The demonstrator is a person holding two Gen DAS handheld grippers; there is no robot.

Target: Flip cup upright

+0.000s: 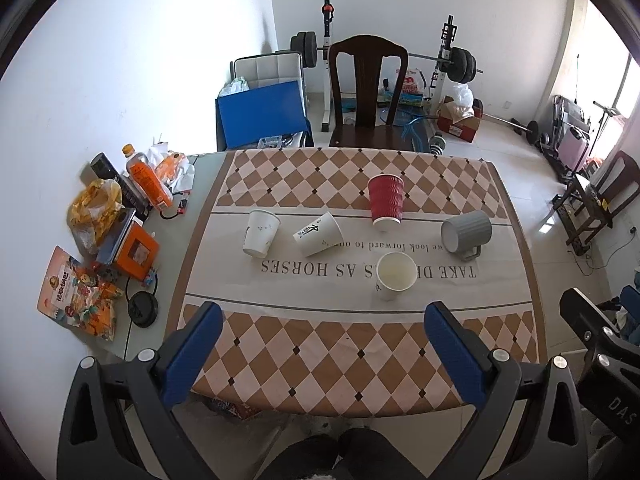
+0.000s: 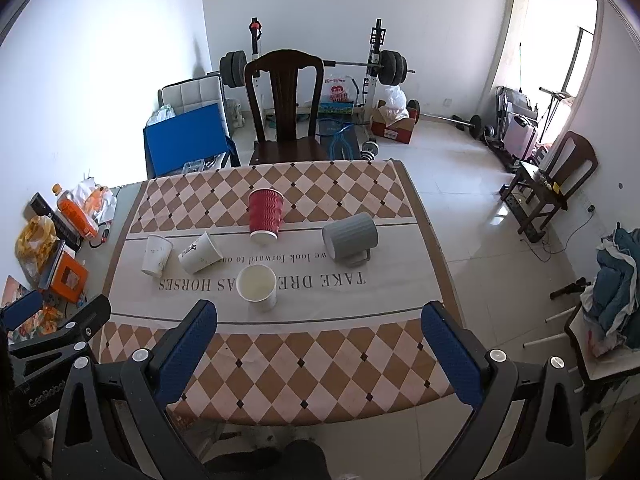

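Several cups rest on the checkered tablecloth (image 1: 320,344). A white paper cup (image 1: 395,275) (image 2: 257,287) stands upright near the middle. A red ribbed cup (image 1: 385,204) (image 2: 265,216) stands upside down. A grey mug (image 1: 466,234) (image 2: 350,239) lies on its side. A white printed cup (image 1: 319,234) (image 2: 200,253) lies tilted on its side, and another white cup (image 1: 261,233) (image 2: 156,256) stands inverted at the left. My left gripper (image 1: 324,344) and right gripper (image 2: 320,344) are both open and empty, above the table's near edge.
Snack bags, an orange bottle (image 1: 146,180) and boxes crowd the table's left side. A dark wooden chair (image 1: 368,96) stands behind the far edge. Gym weights and a blue board (image 1: 262,114) are farther back. A second chair (image 2: 560,184) is at the right.
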